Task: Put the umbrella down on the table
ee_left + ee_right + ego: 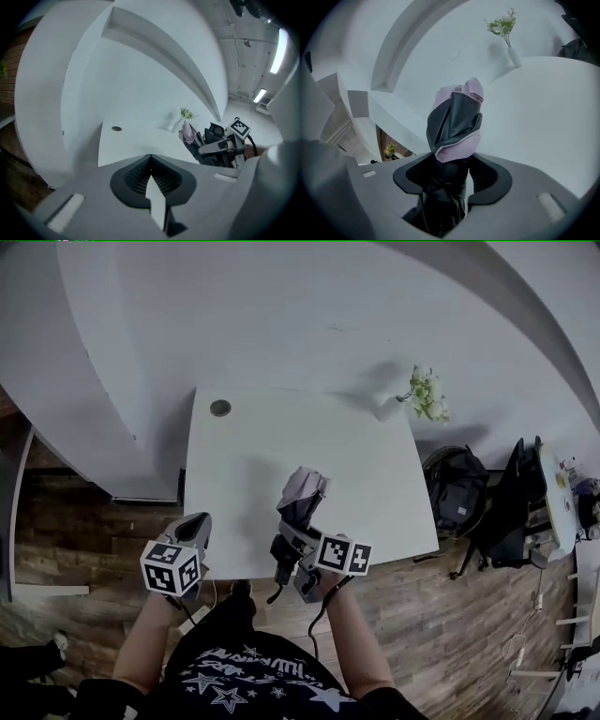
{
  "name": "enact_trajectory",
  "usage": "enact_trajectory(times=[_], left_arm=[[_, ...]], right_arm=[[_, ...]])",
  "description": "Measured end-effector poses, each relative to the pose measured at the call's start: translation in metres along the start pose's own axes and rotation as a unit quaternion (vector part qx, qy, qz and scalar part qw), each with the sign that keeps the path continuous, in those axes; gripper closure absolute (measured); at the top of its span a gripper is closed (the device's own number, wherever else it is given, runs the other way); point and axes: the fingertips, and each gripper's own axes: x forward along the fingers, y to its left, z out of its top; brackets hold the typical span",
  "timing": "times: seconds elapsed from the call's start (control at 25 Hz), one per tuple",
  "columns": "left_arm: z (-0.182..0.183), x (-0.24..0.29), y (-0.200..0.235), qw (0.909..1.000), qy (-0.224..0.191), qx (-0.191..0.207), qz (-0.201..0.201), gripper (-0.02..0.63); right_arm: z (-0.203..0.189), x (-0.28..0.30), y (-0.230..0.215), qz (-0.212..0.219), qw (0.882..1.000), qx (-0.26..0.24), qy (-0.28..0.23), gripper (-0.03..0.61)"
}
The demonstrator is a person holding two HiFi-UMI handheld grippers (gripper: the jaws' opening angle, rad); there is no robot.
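A folded umbrella (302, 493) (454, 123), dark grey with pale pink lining, sticks out forward from my right gripper (290, 549) (449, 176), which is shut on its lower part. It hangs over the near edge of the white table (244, 474). The umbrella (189, 133) also shows at the right of the left gripper view, with the right gripper (220, 147) behind it. My left gripper (194, 532) (151, 174) is at the table's near left corner, its jaws pressed together with nothing between them.
A small vase of flowers (424, 395) (505, 28) stands at the table's far right corner, a round metal disc (220, 408) (116, 128) at the far left. Backpacks (457, 486) lie on the wooden floor to the right. A curved white wall rises behind.
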Motion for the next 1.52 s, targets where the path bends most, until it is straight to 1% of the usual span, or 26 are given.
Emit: enact_trajectory(times=[0.12, 0.24, 0.44, 0.56, 0.68, 0.88, 1.12, 1.52], left_arm=[[0.01, 0.023, 0.014, 0.9999, 0.007, -0.007, 0.003, 0.611], [0.014, 0.04, 0.026, 0.9998, 0.016, -0.012, 0.004, 0.611], [0.017, 0.066, 0.042, 0.9994, 0.03, -0.017, 0.005, 0.611], [0.019, 0.08, 0.048, 0.9992, 0.036, -0.017, 0.003, 0.611], [0.02, 0.088, 0.054, 0.999, 0.039, -0.022, 0.003, 0.611], [0.02, 0.095, 0.06, 0.9986, 0.044, -0.029, 0.005, 0.611], [0.019, 0.103, 0.066, 0.9982, 0.051, -0.033, 0.005, 0.611], [0.018, 0.103, 0.07, 0.998, 0.05, -0.037, 0.003, 0.611]], right_arm=[[0.02, 0.027, -0.008, -0.008, 1.0, -0.004, 0.016, 0.324], [0.033, 0.052, -0.019, -0.025, 0.999, -0.023, 0.033, 0.324], [0.05, 0.089, -0.038, -0.055, 0.995, -0.048, 0.063, 0.324], [0.057, 0.107, -0.049, -0.069, 0.993, -0.055, 0.077, 0.325], [0.062, 0.121, -0.053, -0.074, 0.992, -0.057, 0.086, 0.325], [0.065, 0.137, -0.059, -0.089, 0.988, -0.072, 0.103, 0.325], [0.069, 0.149, -0.072, -0.135, 0.981, -0.094, 0.108, 0.325], [0.064, 0.156, -0.073, -0.162, 0.974, -0.101, 0.12, 0.324]])
